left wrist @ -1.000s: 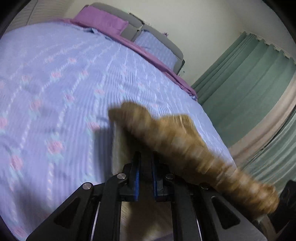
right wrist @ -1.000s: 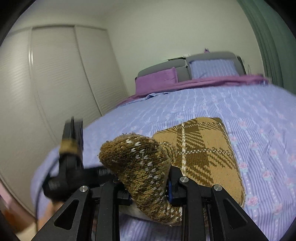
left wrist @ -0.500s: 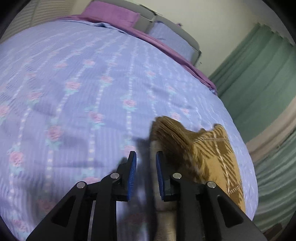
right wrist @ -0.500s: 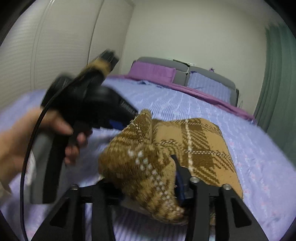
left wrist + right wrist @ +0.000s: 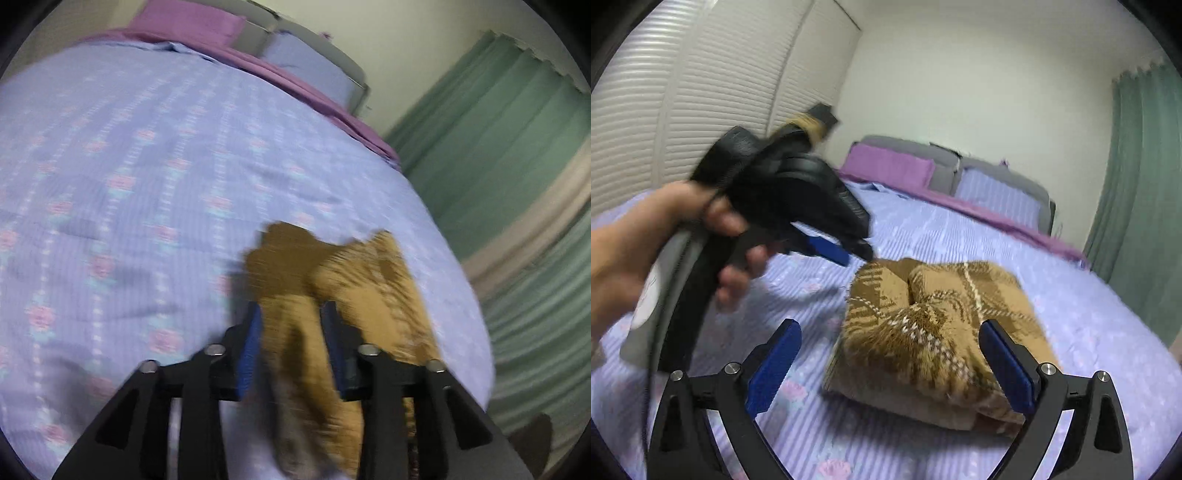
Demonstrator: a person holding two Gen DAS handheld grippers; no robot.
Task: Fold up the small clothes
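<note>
Both low over the bedspread [image 5: 140, 177], facing the headboard [image 5: 993, 173]; left close above the brown knit [image 5: 354, 280], right slightly farther back.

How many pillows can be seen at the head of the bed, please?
2. The purple pillow lies on the left side of the headboard, and the light blue pillow lies to its right. Others may be hidden under the bedspread; I cannot tell.

Garment [image 5: 938, 328] on bed [image 5: 960, 229] — pillows [image 5: 890, 166] behind.
</note>
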